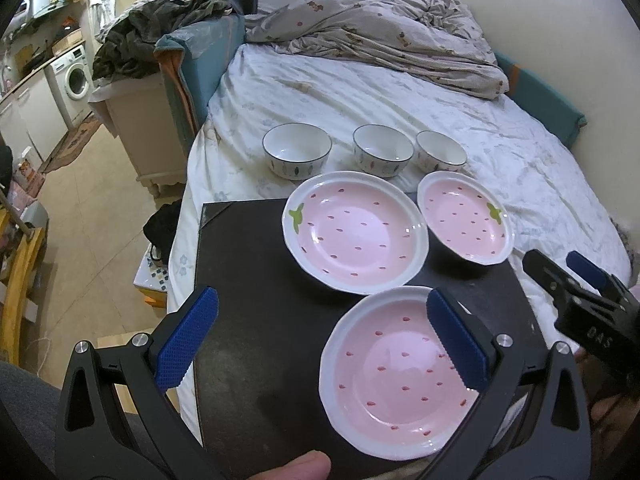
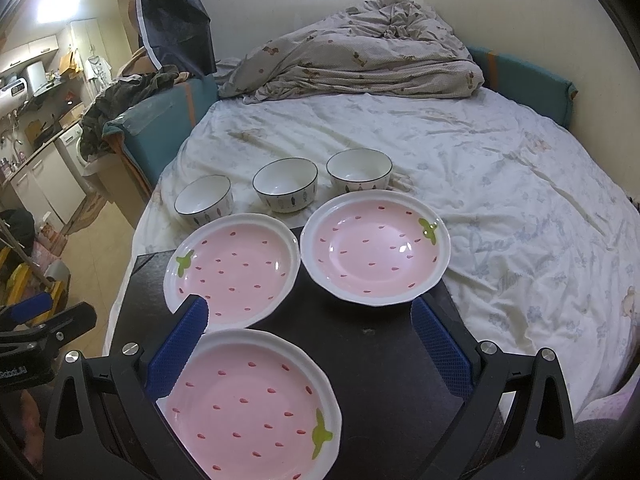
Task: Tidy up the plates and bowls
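Three pink strawberry plates lie on a black board (image 1: 256,320) at the foot of a bed: a near plate (image 1: 396,376) (image 2: 252,400), a far left plate (image 1: 354,232) (image 2: 232,268) and a far right plate (image 1: 466,216) (image 2: 374,248). Behind them on the sheet stand three white bowls with dark rims (image 1: 298,156) (image 1: 382,154) (image 1: 440,152), the same bowls in the right wrist view (image 2: 204,200) (image 2: 286,190) (image 2: 358,174). My left gripper (image 1: 322,340) is open above the board, its right pad over the near plate. My right gripper (image 2: 310,348) is open too, holding nothing.
The board rests on a bed with a white sheet (image 2: 500,200). A crumpled duvet (image 1: 384,32) lies at the far end. A teal cushion (image 2: 520,76) lines the wall. A cabinet (image 1: 136,128) and tiled floor (image 1: 92,232) are to the left. A thumb (image 1: 292,468) shows at the bottom.
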The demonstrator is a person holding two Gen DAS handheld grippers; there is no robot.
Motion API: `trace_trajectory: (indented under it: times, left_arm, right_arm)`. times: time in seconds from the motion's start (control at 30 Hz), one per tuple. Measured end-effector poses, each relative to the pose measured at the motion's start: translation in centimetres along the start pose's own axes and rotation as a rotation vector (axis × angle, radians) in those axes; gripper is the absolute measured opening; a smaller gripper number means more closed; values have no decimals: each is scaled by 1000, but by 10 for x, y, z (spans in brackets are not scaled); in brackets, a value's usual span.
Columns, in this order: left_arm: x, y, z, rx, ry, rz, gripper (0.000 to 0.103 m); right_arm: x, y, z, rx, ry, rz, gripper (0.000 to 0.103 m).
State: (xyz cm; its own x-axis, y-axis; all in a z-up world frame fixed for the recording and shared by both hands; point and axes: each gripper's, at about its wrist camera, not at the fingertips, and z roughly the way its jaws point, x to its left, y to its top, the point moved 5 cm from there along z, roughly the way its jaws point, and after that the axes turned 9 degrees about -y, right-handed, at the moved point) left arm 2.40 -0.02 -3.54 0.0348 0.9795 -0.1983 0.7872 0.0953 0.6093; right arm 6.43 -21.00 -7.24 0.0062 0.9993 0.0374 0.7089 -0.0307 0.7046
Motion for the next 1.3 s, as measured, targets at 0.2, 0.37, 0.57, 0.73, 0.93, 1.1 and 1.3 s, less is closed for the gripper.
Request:
trace_trajectory:
  times: [0.2, 0.37, 0.57, 0.73, 0.93, 1.1, 1.3]
  left_arm:
    - [2, 12, 0, 45, -4, 19, 103]
    - [5, 24, -1, 75, -10, 10, 103]
    - [13, 50, 2, 99, 15, 16, 103]
    - [18, 57, 7, 128, 2, -16, 103]
    - [23, 73, 20, 151, -3, -43, 103]
    - [34, 95, 37, 167, 3, -107, 103]
    - [49, 108, 79, 201, -24, -169, 103]
  right_arm:
    - [-8, 13, -8, -8, 9, 22, 103]
    - [-9, 32, -10, 7, 60, 54, 103]
    - [0, 54, 4, 72, 44, 36, 103]
    - [-2, 72, 22, 116, -2, 71, 103]
    - [-5, 87, 44, 174, -16, 105, 103]
    - [-5, 88, 72, 245, 25, 114, 103]
    - [-5, 84, 101, 312, 117, 137, 103]
